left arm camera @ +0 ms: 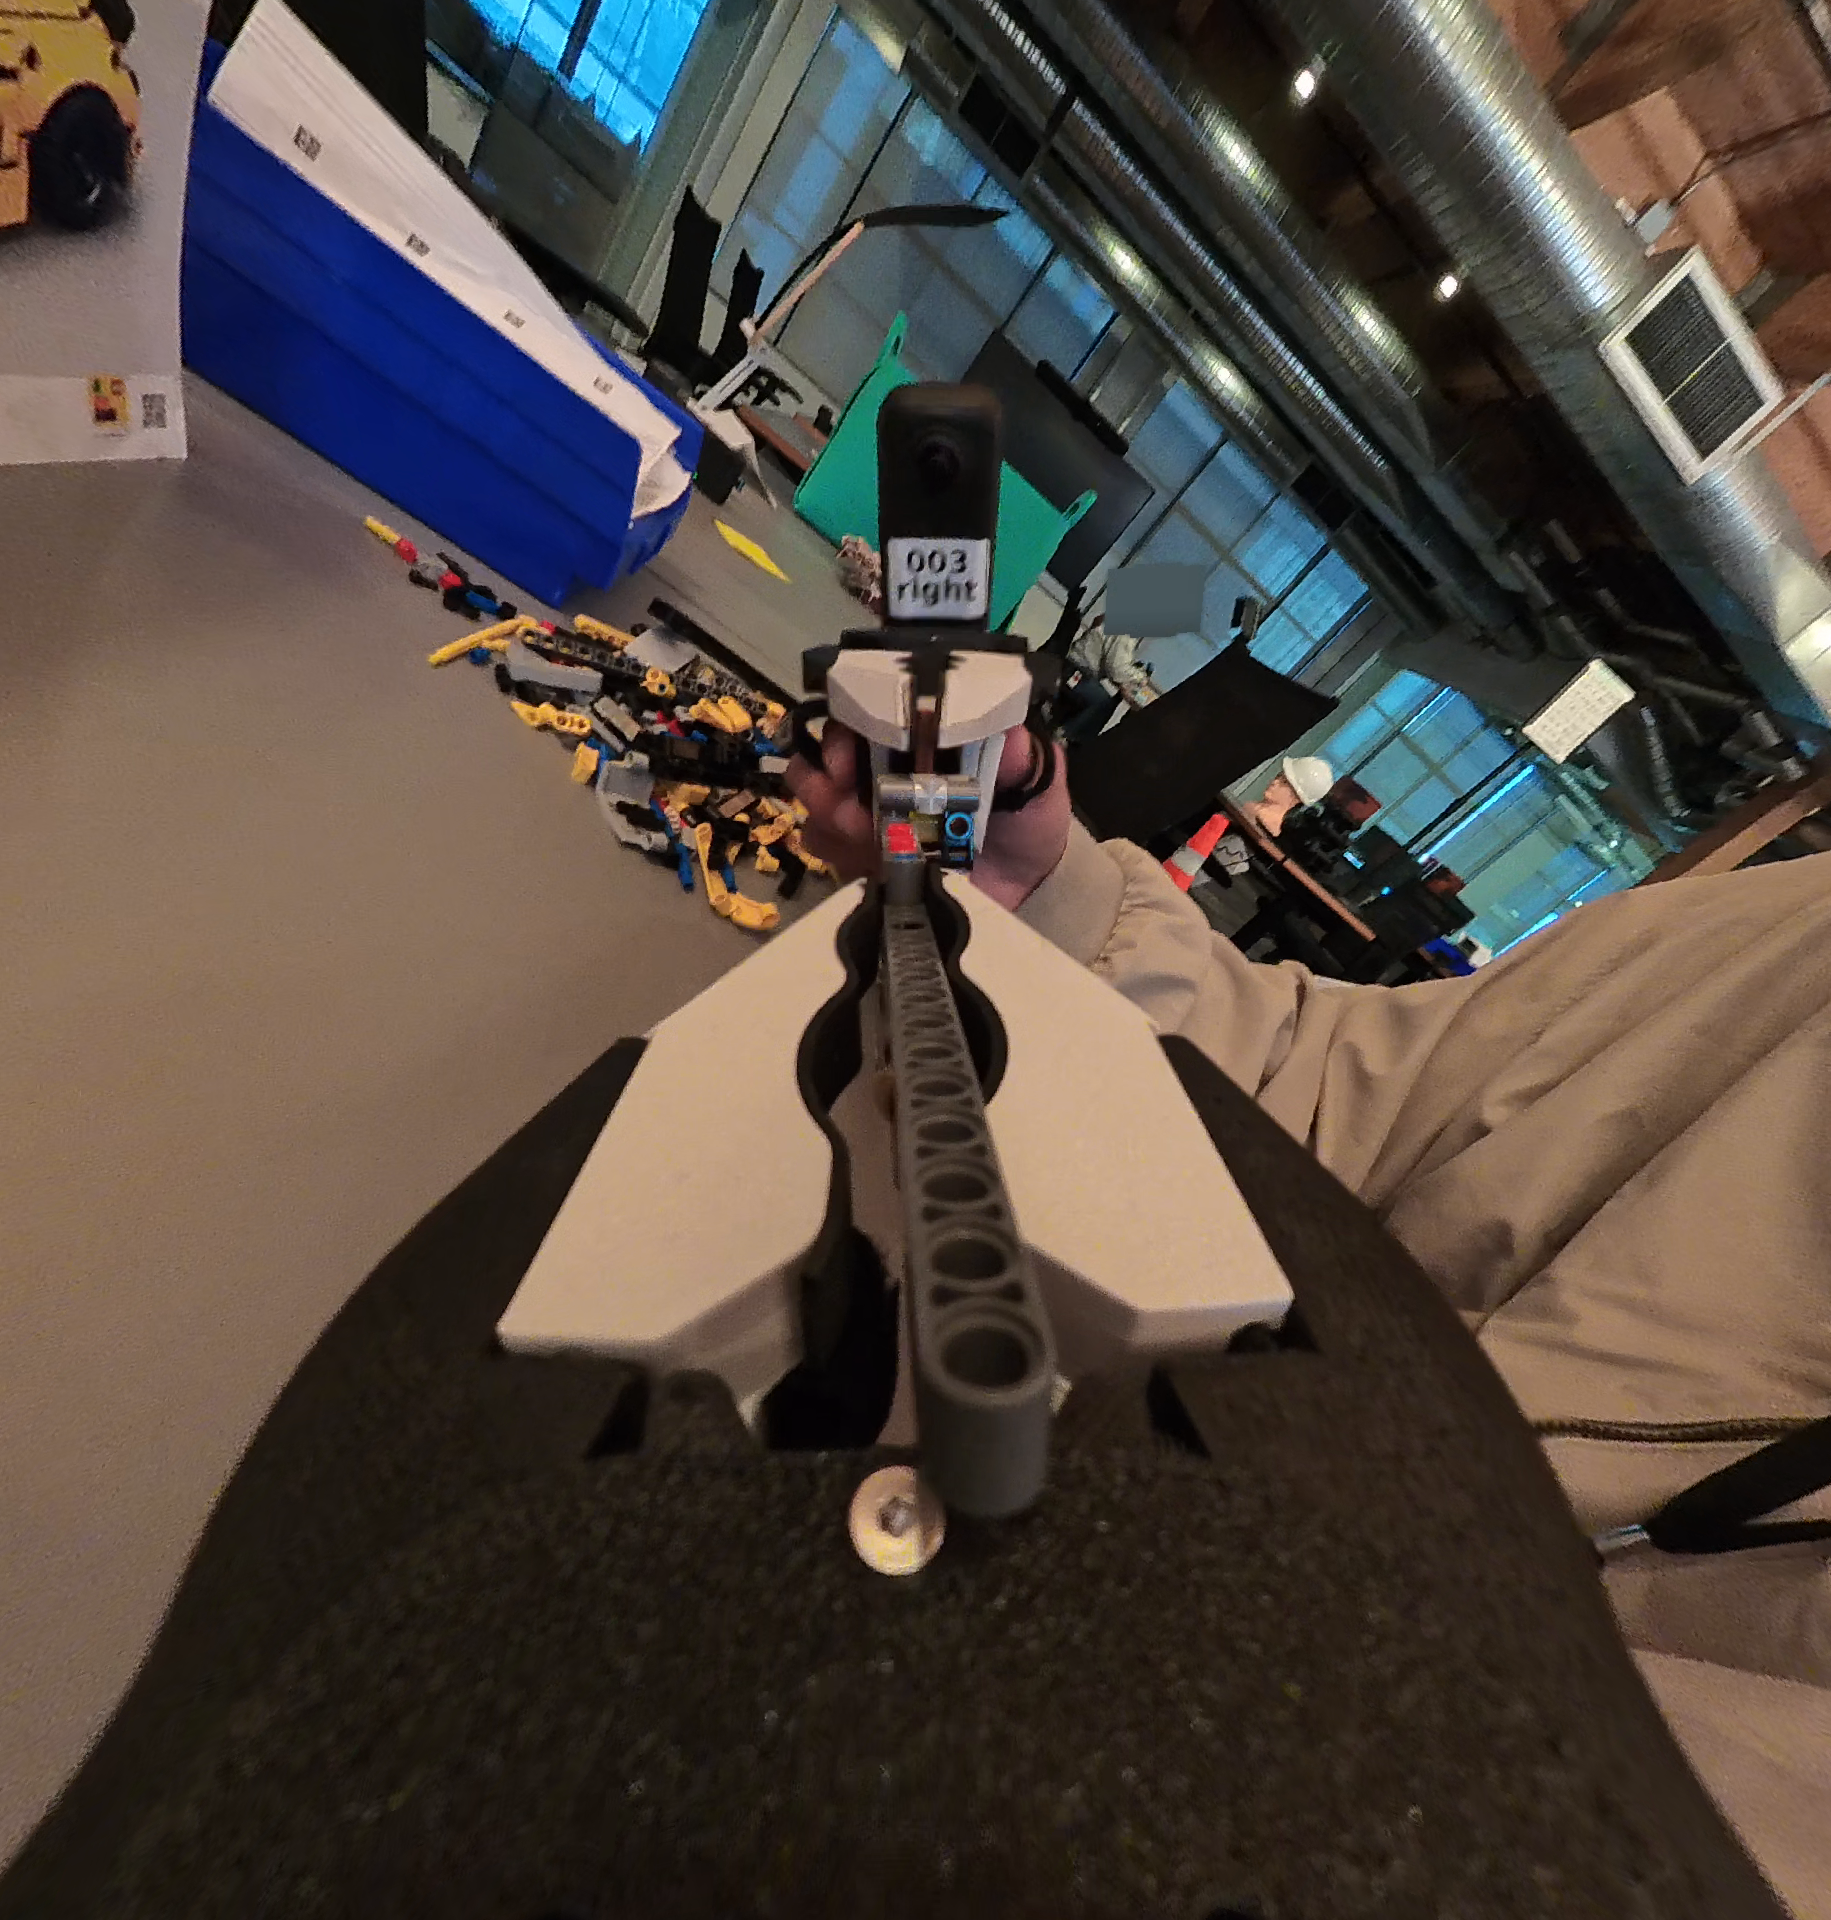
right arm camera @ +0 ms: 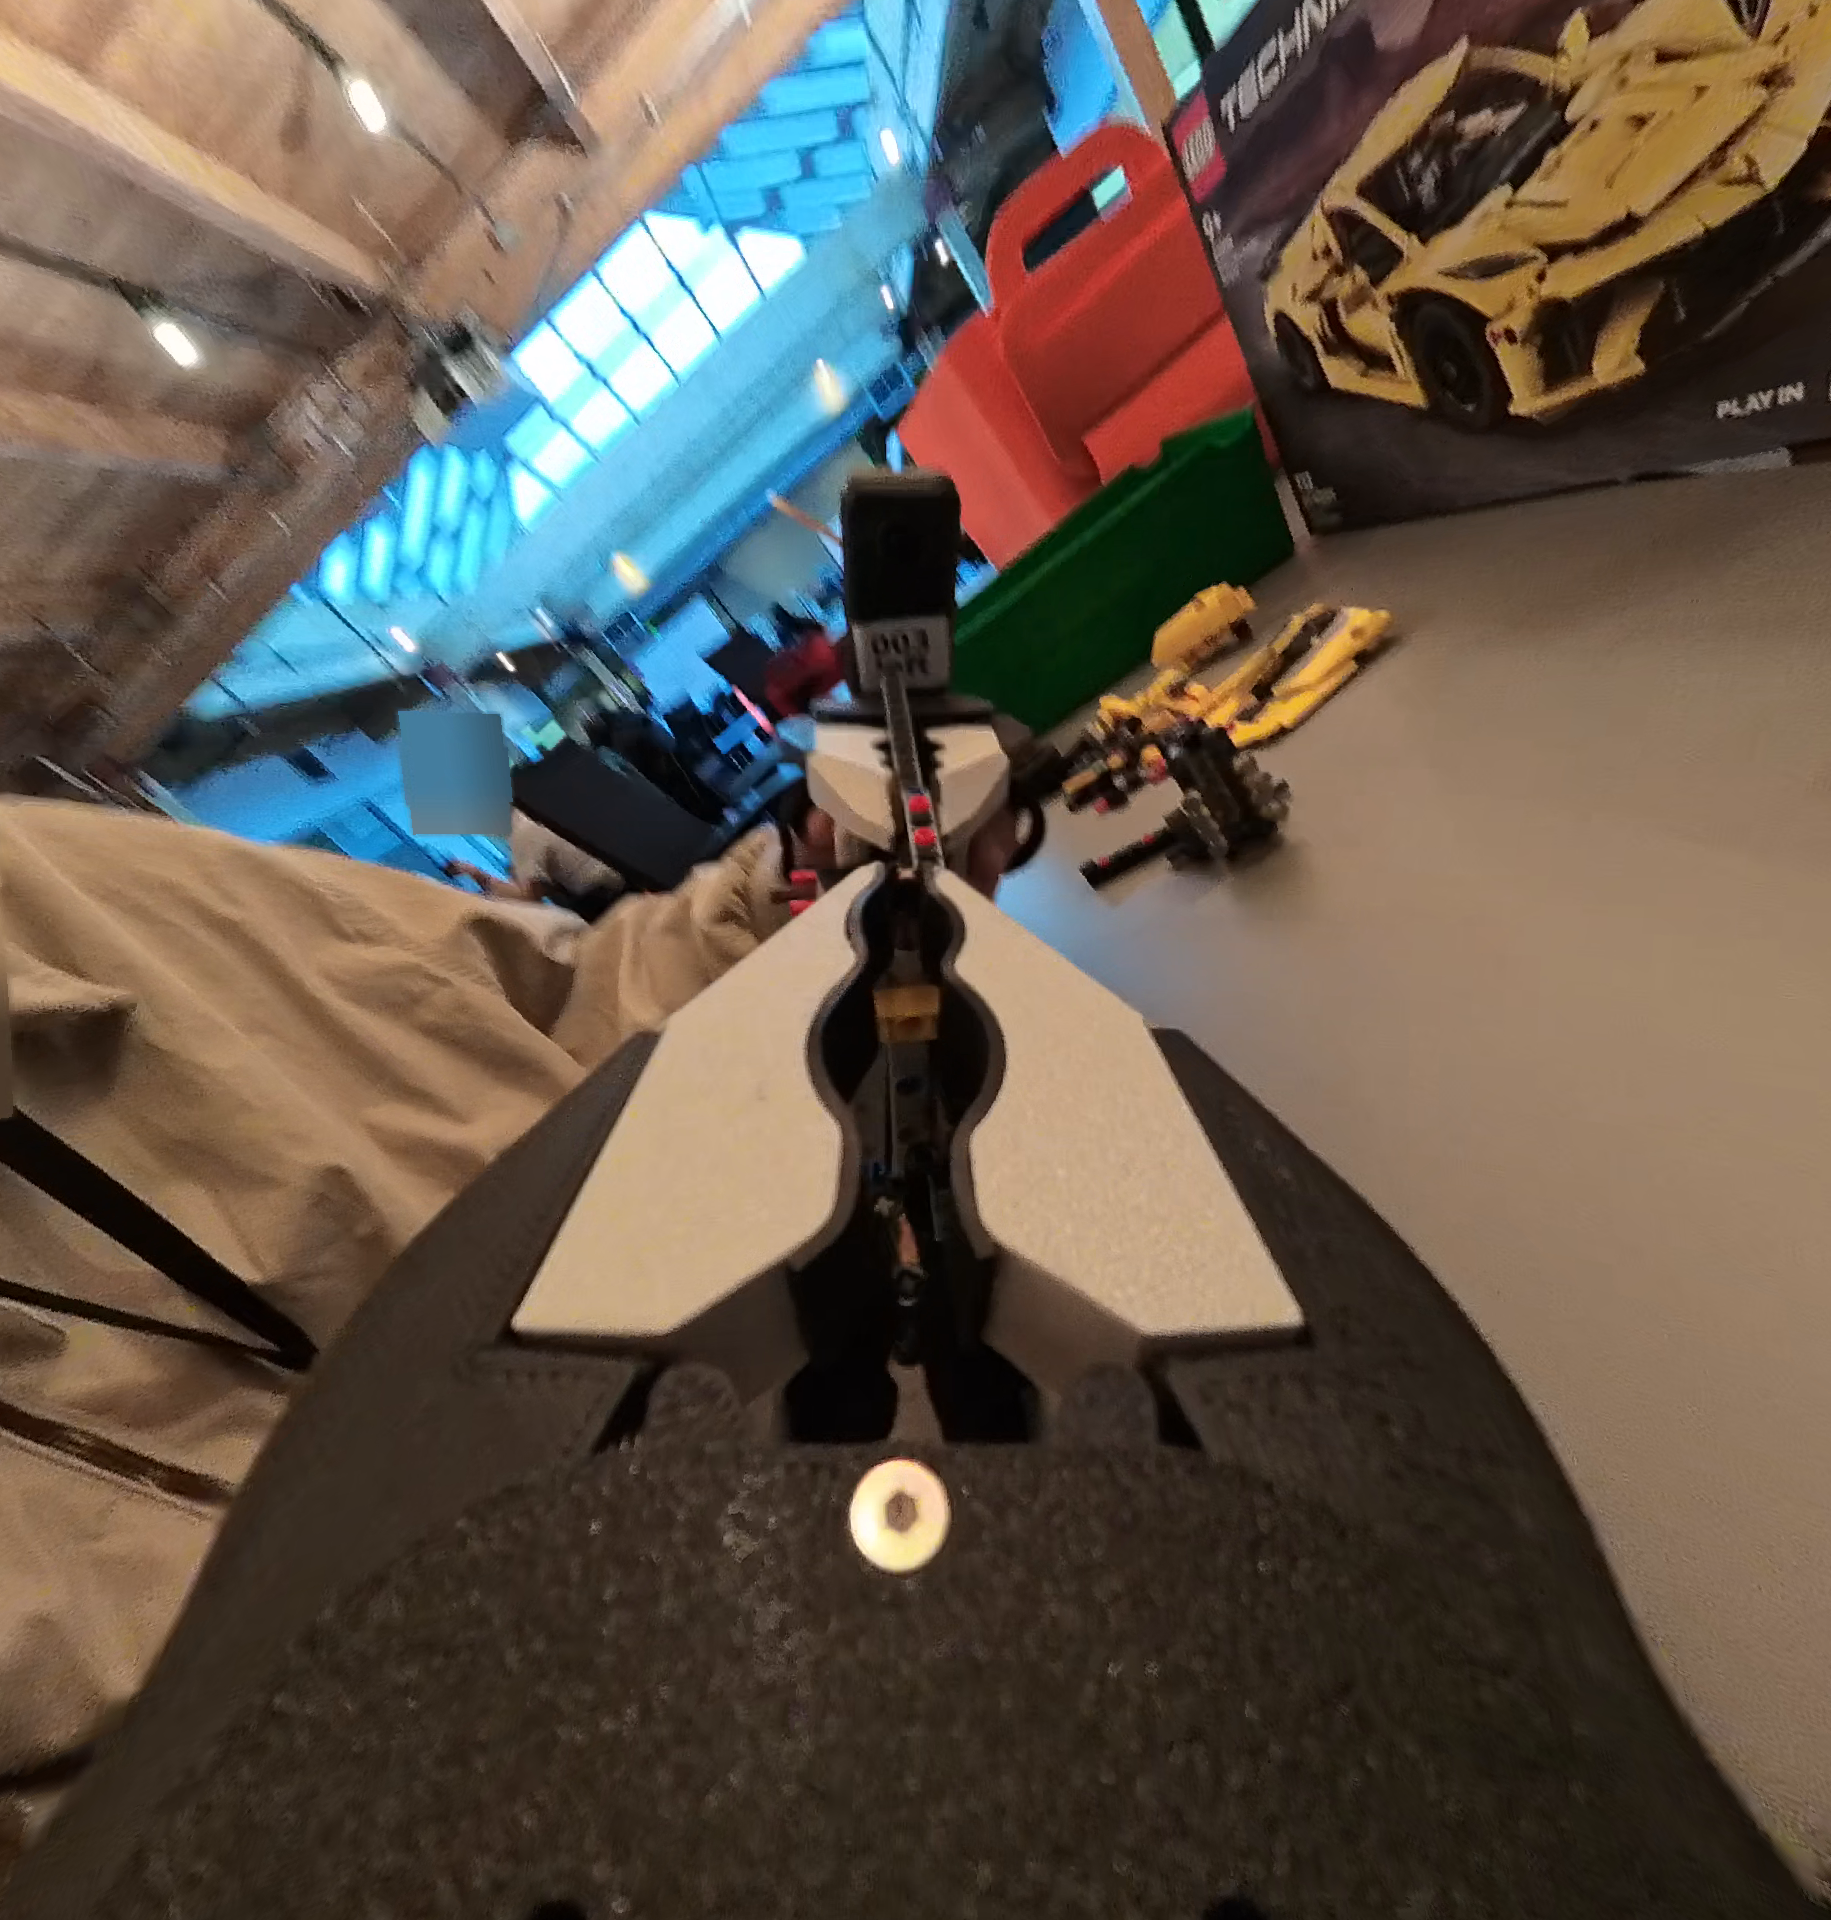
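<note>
Containers: a blue bin lies tipped on the grey desk, white sheets showing at its mouth; what else it holds cannot be seen. A green tray and a red case stand at the desk's far side beside a printed box picturing a yellow car; their contents are hidden.

Left tool: both jaws closed narrowly on one long grey beam with a row of round holes, which runs forward between the fingers. Its far end meets a small block of grey, red and blue parts held in the right tool, which faces the camera with a hand behind it.

Right tool: jaws narrow, gripping a thin dark assembly with one yellow piece. The left tool faces it, with two red pins showing on the beam between them.

Loose items: one pile of yellow, black and grey pieces near the bin; one partly built yellow-and-black model near the tray. A beige sleeve fills one side.
</note>
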`<act>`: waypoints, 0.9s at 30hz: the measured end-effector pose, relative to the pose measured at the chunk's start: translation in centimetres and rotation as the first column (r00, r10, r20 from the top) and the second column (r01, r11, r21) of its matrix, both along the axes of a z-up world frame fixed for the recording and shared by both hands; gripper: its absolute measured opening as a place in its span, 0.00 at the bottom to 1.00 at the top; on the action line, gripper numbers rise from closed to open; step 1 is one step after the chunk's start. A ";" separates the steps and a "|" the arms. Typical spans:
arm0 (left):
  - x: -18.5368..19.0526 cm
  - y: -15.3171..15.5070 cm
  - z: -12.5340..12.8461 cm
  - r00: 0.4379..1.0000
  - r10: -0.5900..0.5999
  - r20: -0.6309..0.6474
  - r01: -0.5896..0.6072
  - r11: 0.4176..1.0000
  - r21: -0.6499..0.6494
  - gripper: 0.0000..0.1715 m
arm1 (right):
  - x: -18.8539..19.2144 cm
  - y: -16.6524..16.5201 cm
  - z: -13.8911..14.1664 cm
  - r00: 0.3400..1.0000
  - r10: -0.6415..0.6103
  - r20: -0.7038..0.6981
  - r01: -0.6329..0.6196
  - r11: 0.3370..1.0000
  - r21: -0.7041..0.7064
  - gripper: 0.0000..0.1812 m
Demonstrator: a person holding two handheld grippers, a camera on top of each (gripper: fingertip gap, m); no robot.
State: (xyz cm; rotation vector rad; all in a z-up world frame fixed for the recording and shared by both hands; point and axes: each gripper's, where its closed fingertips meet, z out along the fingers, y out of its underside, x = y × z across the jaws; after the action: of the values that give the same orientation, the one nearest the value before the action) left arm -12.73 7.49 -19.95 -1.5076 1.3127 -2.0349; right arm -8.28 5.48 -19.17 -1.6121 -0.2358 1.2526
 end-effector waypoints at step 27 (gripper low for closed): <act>-0.4 1.8 0.2 0.999 0.048 -0.009 -0.047 0.998 0.045 0.05 | 2.0 1.0 0.4 0.991 -0.110 -0.074 0.107 0.993 -0.046 0.01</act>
State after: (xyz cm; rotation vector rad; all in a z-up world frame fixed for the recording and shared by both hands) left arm -13.17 9.31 -19.73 -1.5170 1.3051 -1.9577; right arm -6.32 6.45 -18.72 -1.5873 -0.0730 1.2398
